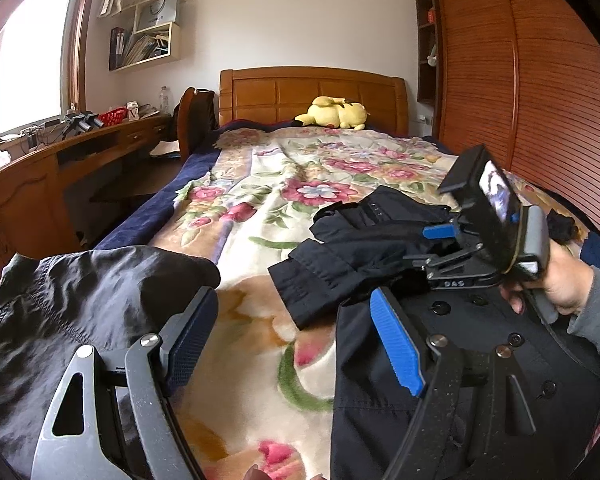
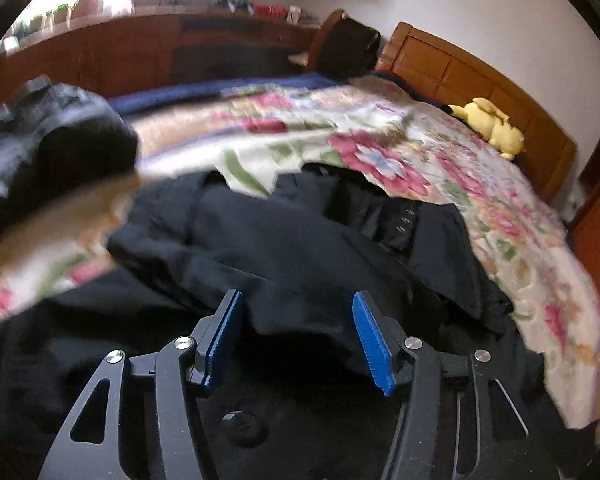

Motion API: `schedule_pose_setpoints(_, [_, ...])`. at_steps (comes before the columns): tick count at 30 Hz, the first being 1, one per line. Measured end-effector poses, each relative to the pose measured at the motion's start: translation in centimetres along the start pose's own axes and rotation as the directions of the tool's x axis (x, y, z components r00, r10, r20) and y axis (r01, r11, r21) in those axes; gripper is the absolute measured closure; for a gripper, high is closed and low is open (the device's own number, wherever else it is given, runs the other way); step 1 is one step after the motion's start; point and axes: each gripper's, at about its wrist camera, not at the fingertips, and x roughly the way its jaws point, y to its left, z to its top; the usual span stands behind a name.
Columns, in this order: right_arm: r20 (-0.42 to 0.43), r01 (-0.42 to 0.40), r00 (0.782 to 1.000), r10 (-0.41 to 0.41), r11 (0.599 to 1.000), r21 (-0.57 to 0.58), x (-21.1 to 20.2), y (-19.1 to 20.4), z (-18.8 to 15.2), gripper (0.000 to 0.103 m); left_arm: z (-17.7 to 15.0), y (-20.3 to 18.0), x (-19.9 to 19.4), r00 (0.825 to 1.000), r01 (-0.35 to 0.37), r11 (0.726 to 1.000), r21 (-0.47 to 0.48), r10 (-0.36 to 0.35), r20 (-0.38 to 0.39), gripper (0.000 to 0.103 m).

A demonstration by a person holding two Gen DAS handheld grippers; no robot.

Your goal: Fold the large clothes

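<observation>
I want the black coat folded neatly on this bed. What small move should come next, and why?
Probably bring the right hand-held gripper down onto the black coat's folded sleeve and close. Its jaws stand open just above the dark cloth, gripping nothing, while the left hand-held gripper is open too.
</observation>
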Motion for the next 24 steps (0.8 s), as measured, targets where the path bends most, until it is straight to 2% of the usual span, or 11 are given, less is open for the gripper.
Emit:
schedule_pose_setpoints(3, [-0.049, 0.038, 0.998, -0.040, 0.998, -0.044, 1.0, 0.8, 0.8, 0.045, -0.1, 0.2, 0.2, 1.000, 0.002, 1.000, 0.000, -0.002, -0.007, 0.024])
schedule_pose_setpoints(4, [-0.064, 0.050, 0.997, -0.053, 0.998, -0.047, 1.2, 0.9, 1.2, 0.050, -0.1, 0.2, 0.3, 1.000, 0.001, 1.000, -0.002, -0.001, -0.010, 0.024])
schedule_pose_setpoints(5, [-0.078, 0.041, 0.996, -0.044, 0.998, -0.042, 1.7, 0.3, 1.8, 0.070, -0.1, 0.3, 0.3, 1.000, 0.002, 1.000, -0.002, -0.002, -0.012, 0.024])
schedule_pose_setpoints(6, [-0.087, 0.032, 0.996, -0.036, 0.999, -0.042, 1.8, 0.4, 2.0, 0.082, -0.2, 0.2, 0.3, 1.000, 0.002, 1.000, -0.001, -0.002, -0.014, 0.024])
schedule_pose_setpoints(8, [-0.073, 0.029, 0.997, -0.032, 0.999, -0.045, 1.0, 0.5, 2.3, 0.095, -0.2, 0.0, 0.3, 1.000, 0.001, 1.000, 0.004, -0.001, -0.013, 0.024])
schedule_pose_setpoints(11, [-0.026, 0.000, 1.000, 0.000, 1.000, -0.005, 0.1, -1.0, 2.8, 0.097, -0.1, -0.2, 0.3, 1.000, 0.004, 1.000, 0.007, -0.004, -0.012, 0.024])
schedule_pose_setpoints(13, [0.037, -0.014, 0.999, 0.013, 0.999, 0.034, -1.5, -2.0, 2.7, 0.097, -0.1, -0.4, 0.2, 1.000, 0.006, 1.000, 0.010, -0.005, -0.012, 0.024])
schedule_pose_setpoints(17, [0.132, -0.016, 0.991, -0.002, 0.990, 0.137, -4.7, -5.5, 1.4, 0.098, -0.1, -0.6, 0.2, 1.000, 0.009, 1.000, 0.015, -0.009, -0.013, 0.024])
schedule_pose_setpoints(19, [0.172, -0.020, 0.985, -0.021, 0.973, 0.231, -6.7, -8.0, 0.0, 0.097, -0.1, -0.8, 0.2, 1.000, 0.010, 1.000, 0.018, -0.010, -0.015, 0.024])
schedule_pose_setpoints(22, [0.175, -0.009, 0.983, -0.057, 0.935, 0.354, -8.5, -11.2, -3.0, 0.097, -0.1, -1.0, 0.0, 1.000, 0.013, 1.000, 0.019, -0.013, -0.015, 0.024])
schedule_pose_setpoints(24, [0.134, 0.038, 0.986, -0.098, 0.919, 0.393, -9.0, -12.4, -5.6, 0.097, -0.1, -1.1, -0.1, 1.000, 0.018, 1.000, 0.019, -0.018, -0.012, 0.024])
